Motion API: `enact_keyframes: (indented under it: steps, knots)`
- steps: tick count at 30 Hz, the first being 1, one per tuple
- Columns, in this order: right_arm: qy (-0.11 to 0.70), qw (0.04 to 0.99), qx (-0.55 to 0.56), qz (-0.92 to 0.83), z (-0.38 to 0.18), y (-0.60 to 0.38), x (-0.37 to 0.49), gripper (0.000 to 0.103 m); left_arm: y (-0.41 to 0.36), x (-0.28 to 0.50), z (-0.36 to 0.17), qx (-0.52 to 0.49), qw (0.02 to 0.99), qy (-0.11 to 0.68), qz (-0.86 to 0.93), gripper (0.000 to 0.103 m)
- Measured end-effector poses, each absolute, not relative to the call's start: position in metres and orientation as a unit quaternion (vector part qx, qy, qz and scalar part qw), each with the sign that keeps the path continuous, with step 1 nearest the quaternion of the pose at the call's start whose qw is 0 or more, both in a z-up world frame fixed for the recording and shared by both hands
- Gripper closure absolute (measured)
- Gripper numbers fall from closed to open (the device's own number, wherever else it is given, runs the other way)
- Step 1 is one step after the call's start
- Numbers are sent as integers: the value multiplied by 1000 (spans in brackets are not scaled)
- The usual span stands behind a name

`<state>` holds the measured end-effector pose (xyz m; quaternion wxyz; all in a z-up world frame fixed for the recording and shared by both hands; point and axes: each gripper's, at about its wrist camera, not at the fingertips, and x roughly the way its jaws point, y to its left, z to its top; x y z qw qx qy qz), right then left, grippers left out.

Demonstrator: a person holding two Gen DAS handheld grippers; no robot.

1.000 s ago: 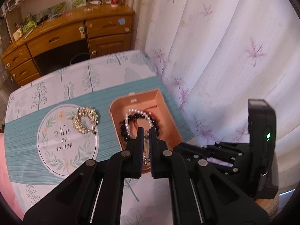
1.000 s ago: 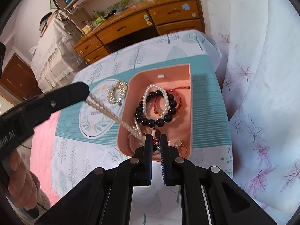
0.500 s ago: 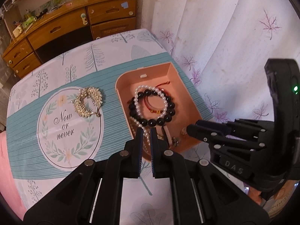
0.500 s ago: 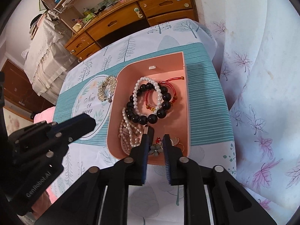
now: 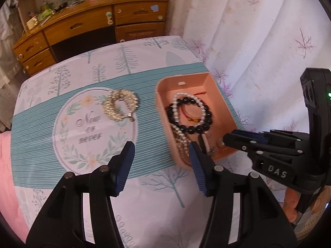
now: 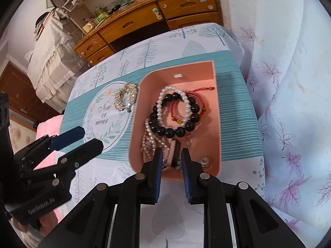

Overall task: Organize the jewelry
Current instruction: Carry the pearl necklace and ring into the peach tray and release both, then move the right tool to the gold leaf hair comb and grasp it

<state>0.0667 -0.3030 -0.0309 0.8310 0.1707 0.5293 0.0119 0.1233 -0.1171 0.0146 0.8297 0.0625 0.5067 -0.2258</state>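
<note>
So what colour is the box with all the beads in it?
Peachy pink box, seen best in the right wrist view.

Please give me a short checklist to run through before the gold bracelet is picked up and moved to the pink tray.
1. Left hand-held gripper free to grasp: ok. Its jaws have just been opening and nothing is between them.
2. Gold bracelet reachable: ok. It lies alone on the round motif of the table runner, outside the tray.
3. Pearl necklace fully released into the pink tray: ok, it lies in the near left part.
4. Room in the tray: ok, bare floor along its right side.
5. Right hand-held gripper out of the way: not ok. It sits over the tray's near end, jaws slightly apart; whether it touches anything, cannot tell.
</note>
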Motion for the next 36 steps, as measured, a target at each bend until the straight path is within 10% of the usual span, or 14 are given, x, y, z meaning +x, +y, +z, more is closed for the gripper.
enact_keyframes:
  steps: [22,36]
  knots:
    - [508,858,58,33,88,-211,152,64,16,172,107,53,877,467,-102,52]
    - [611,790,9,53,-39,-163,271,55,51,226,4,-2,841,534,-85,51]
